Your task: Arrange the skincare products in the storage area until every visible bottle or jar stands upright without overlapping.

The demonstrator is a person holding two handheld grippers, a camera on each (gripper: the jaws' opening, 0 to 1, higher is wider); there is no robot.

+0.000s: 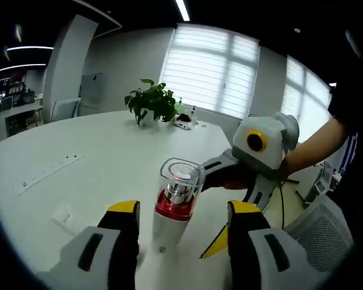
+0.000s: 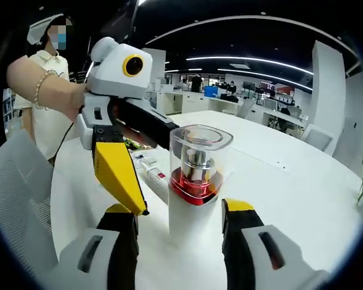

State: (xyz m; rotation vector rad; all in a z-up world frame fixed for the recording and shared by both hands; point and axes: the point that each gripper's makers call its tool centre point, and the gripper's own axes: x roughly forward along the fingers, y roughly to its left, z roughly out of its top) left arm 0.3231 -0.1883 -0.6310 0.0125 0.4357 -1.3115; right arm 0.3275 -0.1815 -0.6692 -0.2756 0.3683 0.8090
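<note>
A white bottle with a red band and a clear cap stands upright on the white table. My left gripper is open, with its yellow-tipped jaws on either side of the bottle and gaps showing. From the right, the other gripper's white housing reaches in, its dark jaws ending beside the cap. In the right gripper view the same bottle stands between the jaws of my open right gripper. The left gripper's yellow jaw hangs just left of it.
A white tube lies flat on the table behind the bottle. A potted plant stands far back and a socket strip is set in the tabletop. Mesh chairs sit at the table's edge. A person stands close by.
</note>
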